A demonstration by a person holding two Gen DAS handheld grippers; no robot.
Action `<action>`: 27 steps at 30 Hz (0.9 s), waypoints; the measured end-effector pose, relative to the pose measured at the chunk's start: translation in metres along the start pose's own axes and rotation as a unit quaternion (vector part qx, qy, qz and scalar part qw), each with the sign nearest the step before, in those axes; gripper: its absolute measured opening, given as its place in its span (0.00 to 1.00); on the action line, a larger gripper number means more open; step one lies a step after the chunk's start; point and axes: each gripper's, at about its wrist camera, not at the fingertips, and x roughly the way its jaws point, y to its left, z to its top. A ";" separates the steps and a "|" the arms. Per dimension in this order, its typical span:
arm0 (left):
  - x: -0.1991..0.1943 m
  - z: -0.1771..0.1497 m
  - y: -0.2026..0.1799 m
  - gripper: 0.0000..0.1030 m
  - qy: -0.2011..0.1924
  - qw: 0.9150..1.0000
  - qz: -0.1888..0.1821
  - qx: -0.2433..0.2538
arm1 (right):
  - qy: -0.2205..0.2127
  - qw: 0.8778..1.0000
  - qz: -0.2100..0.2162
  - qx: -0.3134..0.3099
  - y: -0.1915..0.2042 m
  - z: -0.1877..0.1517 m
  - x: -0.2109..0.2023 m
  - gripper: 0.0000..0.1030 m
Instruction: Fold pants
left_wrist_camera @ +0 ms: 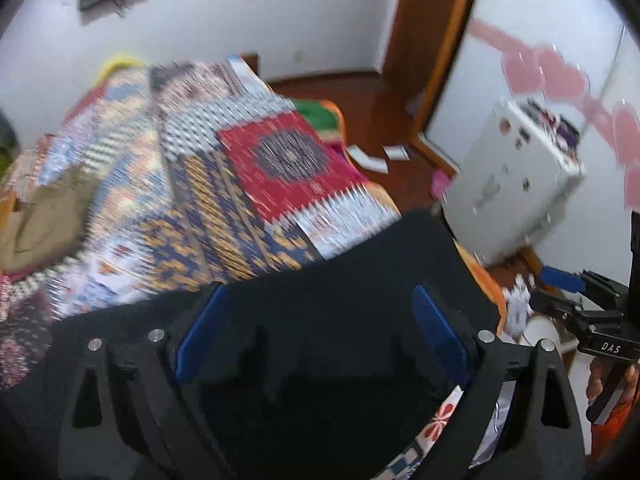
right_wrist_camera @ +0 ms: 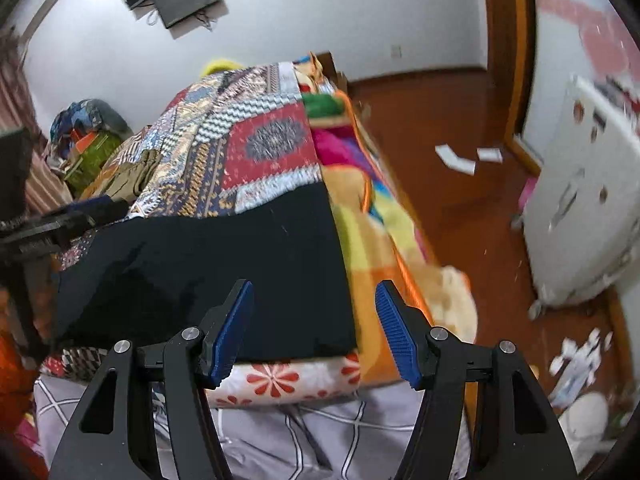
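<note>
Pants [right_wrist_camera: 208, 272], black, lie flat on the bed [right_wrist_camera: 256, 160] as a wide slab, long axis crosswise. The right claw [right_wrist_camera: 314, 332] hangs spread and empty above their near right corner; the left claw [left_wrist_camera: 320, 336], also spread, hovers over their middle.

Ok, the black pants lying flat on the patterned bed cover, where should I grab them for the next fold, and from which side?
Probably take the black pants at the near right corner, by the bed's edge, coming in from the near side. They lie flat, and that edge sits just ahead of the open right gripper, with nothing on top. The left gripper could pinch the same near edge further left.
</note>
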 end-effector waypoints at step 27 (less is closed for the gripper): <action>0.077 -0.030 -0.026 0.91 0.110 0.993 0.004 0.034 | 0.077 0.990 0.075 0.086 -0.037 -0.032 0.053 0.53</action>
